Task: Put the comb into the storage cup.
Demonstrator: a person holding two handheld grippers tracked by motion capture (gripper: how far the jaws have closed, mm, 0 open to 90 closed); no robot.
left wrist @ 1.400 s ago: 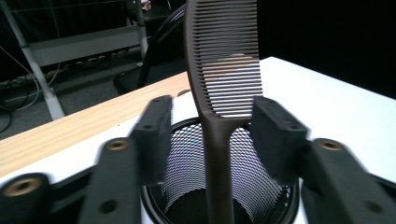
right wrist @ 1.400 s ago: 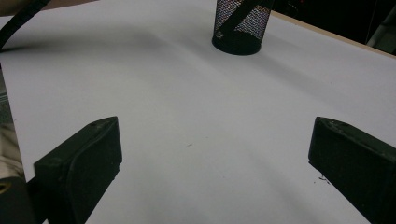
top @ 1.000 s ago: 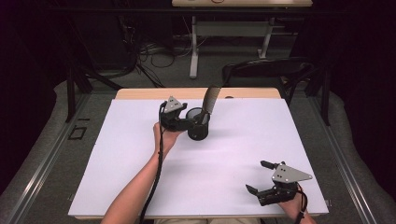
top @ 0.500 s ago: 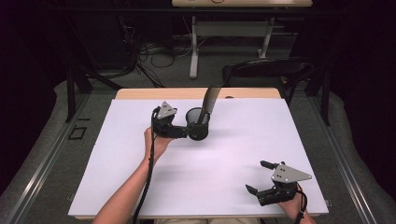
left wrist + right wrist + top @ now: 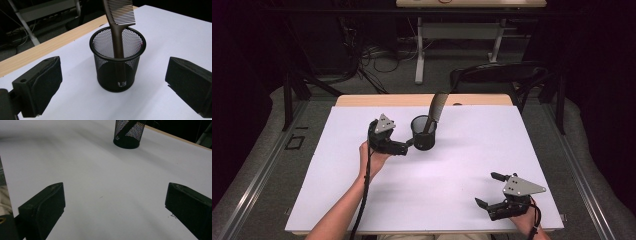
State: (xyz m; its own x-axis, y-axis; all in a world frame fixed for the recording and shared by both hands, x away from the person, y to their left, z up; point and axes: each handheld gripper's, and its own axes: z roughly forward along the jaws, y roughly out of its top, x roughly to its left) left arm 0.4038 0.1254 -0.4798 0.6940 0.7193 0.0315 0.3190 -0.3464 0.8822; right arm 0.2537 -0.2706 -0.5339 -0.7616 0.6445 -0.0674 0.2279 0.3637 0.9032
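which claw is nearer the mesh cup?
The left claw: it sits open right beside the mesh cup holding the comb. The right claw, also open, rests far off at the table's near right corner.

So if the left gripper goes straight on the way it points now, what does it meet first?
Most likely the mesh cup: it stands centred ahead of the left gripper, between its open jaws. The comb stands inside the cup, so the cup wall comes first.

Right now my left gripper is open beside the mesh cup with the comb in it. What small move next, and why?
Probably ease the left gripper forward until its open jaws straddle the mesh cup, then close. The cup stands centred between the jaws but ahead of them, and the comb leans inside it, so a slow approach should avoid tipping it. The right gripper rests open, far off.
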